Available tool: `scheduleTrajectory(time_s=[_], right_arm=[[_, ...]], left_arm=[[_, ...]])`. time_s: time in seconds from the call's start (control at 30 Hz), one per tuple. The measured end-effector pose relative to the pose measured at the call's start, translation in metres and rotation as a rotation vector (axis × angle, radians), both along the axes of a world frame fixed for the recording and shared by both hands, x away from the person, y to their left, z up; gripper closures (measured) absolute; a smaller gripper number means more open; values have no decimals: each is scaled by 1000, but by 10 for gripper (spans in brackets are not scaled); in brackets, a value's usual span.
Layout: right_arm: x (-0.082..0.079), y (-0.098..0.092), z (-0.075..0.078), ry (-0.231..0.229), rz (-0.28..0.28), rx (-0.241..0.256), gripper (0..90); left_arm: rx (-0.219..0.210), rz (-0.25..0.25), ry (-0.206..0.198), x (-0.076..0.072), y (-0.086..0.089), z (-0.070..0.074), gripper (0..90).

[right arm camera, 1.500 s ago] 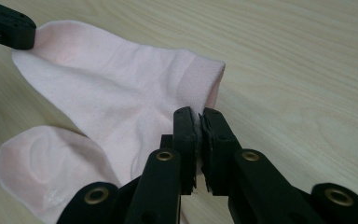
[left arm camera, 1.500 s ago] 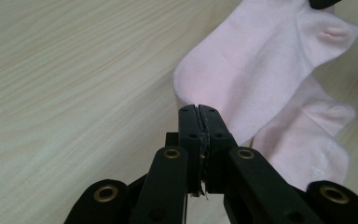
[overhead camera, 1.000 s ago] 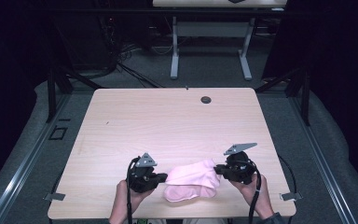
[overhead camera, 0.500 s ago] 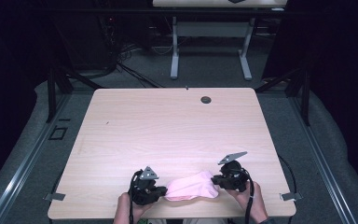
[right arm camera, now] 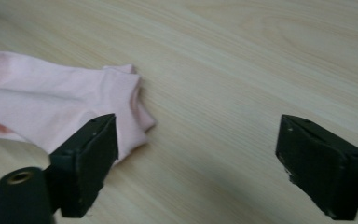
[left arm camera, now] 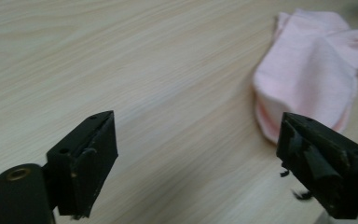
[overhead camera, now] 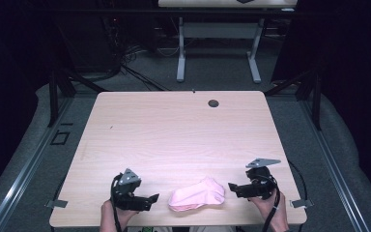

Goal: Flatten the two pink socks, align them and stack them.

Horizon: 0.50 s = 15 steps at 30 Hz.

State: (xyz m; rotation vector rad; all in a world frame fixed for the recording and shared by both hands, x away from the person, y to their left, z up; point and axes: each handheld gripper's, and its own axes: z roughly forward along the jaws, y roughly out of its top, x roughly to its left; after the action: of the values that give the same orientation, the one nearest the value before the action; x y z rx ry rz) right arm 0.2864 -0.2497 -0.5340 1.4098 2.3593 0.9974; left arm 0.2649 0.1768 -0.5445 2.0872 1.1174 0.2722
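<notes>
A pink sock (overhead camera: 197, 195) lies flat near the front edge of the wooden table (overhead camera: 174, 135), between both grippers. My left gripper (overhead camera: 150, 198) sits just left of it, open and empty; in the left gripper view the sock (left arm camera: 310, 70) lies ahead to the right of the gripper (left arm camera: 198, 158). My right gripper (overhead camera: 232, 187) rests just right of the sock, open with nothing between its jaws (right arm camera: 198, 163); the sock's folded cuff (right arm camera: 74, 107) lies by its left jaw. Neither gripper touches the sock.
A small dark grommet hole (overhead camera: 213, 103) sits near the table's far edge. Beyond the table stand another table's white legs (overhead camera: 217, 53) and dark cables on grey floor. A hand (overhead camera: 270, 212) holds each gripper at the front edge.
Both grippers have let go of the sock and drawn apart to its sides. The sock, bunched and held before, now lies flat on the table.
</notes>
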Motion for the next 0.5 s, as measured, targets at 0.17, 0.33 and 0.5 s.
scheduleTrajectory(time_s=[0.17, 0.33, 0.5], right_arm=[[-2, -17, -7, -15, -77, -53, 29], [-3, -36, -22, 9, -136, -95, 0], [-2, -49, -35, -1, -189, -120, 0]], left_arm=[[17, 104, 18, 4, 22, -8, 25], [87, 186, -4, 10, 41, -26, 0], [121, 228, -39, 15, 58, -44, 0]])
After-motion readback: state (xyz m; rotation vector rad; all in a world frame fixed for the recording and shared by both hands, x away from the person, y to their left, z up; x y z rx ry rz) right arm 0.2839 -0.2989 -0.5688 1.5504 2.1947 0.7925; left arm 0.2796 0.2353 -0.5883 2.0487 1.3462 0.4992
